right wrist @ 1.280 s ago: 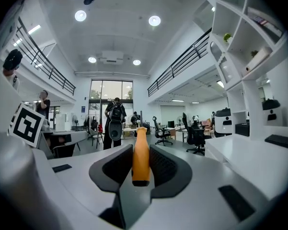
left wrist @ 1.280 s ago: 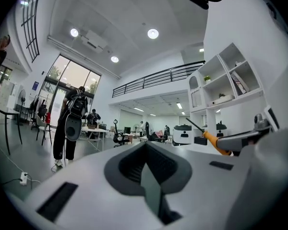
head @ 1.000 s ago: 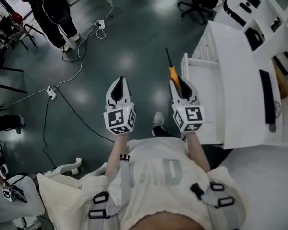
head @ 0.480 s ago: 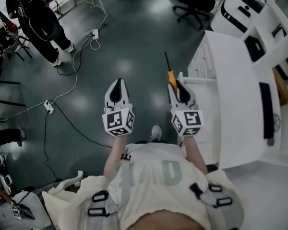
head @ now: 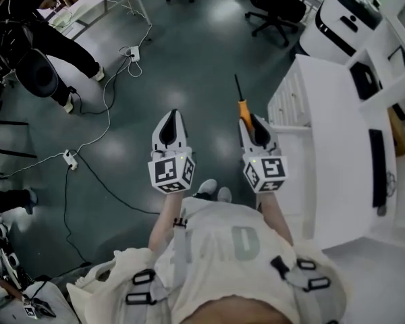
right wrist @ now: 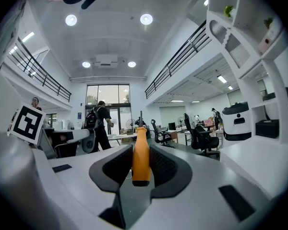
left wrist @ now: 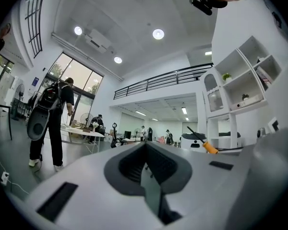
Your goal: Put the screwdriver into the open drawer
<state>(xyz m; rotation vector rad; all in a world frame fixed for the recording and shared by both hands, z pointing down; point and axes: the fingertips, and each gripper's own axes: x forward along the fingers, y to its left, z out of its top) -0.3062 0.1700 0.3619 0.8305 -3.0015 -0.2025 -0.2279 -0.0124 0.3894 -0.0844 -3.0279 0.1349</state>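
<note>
Right tool clamps orange-handled, black-shafted screwdriver by its handle, shaft pointing forward, near white drawer cabinet. Left tool: jaws together, nothing between.

- Head view: from overhead, facing steeply down, close above the left gripper and right gripper, with the floor far below.
- Both gripper views: set low behind their own jaws, facing level across the room; both show the person with a backpack.
</note>
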